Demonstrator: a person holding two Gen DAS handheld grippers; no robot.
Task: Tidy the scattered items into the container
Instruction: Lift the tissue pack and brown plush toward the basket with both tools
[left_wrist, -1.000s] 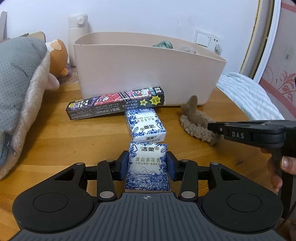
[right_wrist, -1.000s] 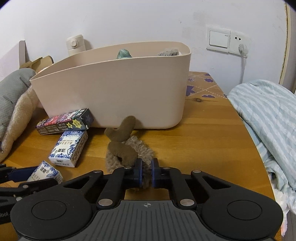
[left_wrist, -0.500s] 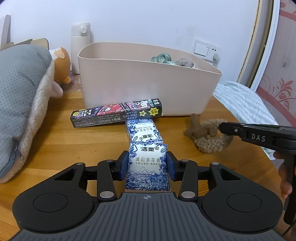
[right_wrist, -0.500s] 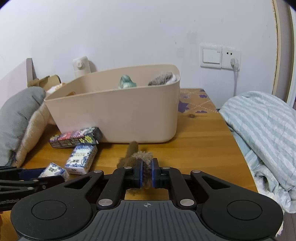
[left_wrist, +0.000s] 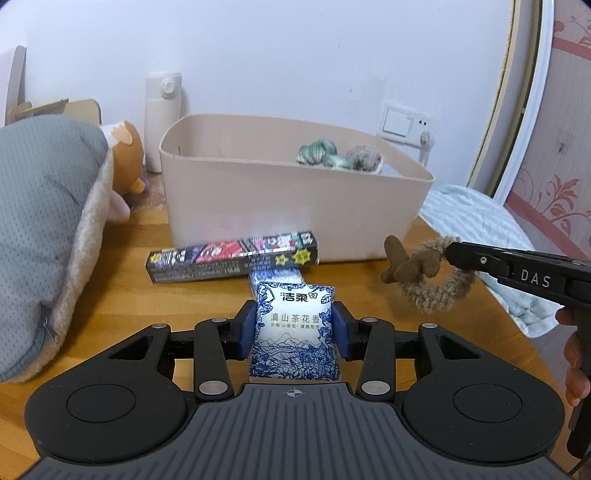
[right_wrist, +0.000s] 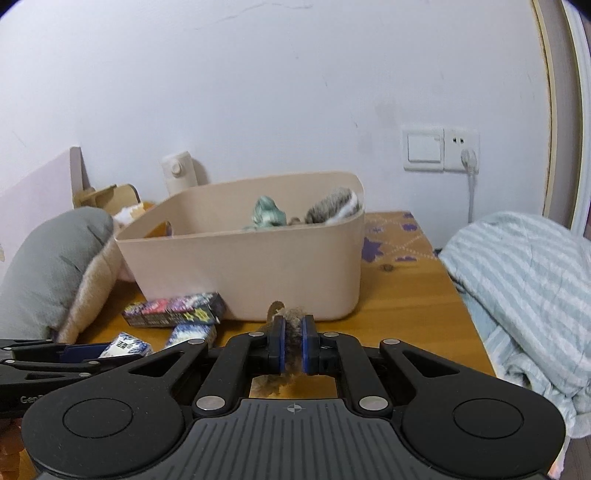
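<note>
Tongs status, both units: the left tongs (left_wrist: 294, 332) are clamped on a tissue pack (left_wrist: 294, 334), one blue pad on each long side, with the pack's long axis running straight ahead along the fingers. The right tongs (right_wrist: 292, 345) are clamped on a scrunchie (right_wrist: 286, 321); in the left view the loop hangs from the tips, clear of the bench (left_wrist: 122, 302).

Key relation: the bin (left_wrist: 295, 210) stands ahead of both tongs, its rim above the level of both held items. Its long axis runs across the left tongs' line of approach. From the right tongs the bin lies ahead and slightly left, and its near wall is just beyond the scrunchie. By judgement the right tongs are nearer to the rim; both loads need to go up and forward to clear it.

Items on the bench: a second tissue pack (left_wrist: 275, 275) lies directly ahead of the held one, and a long printed box (left_wrist: 232, 256) lies crosswise beyond it, close to the bin wall.

Appearance: the tissue pack is a soft white wrapper with blue floral print, slightly compressed by the pads. The scrunchie is a brown fuzzy loop with a darker bow. Inside the bin, toward its right end, lie a green fabric item (left_wrist: 317, 153) and a grey fuzzy one (left_wrist: 364, 157).
</note>
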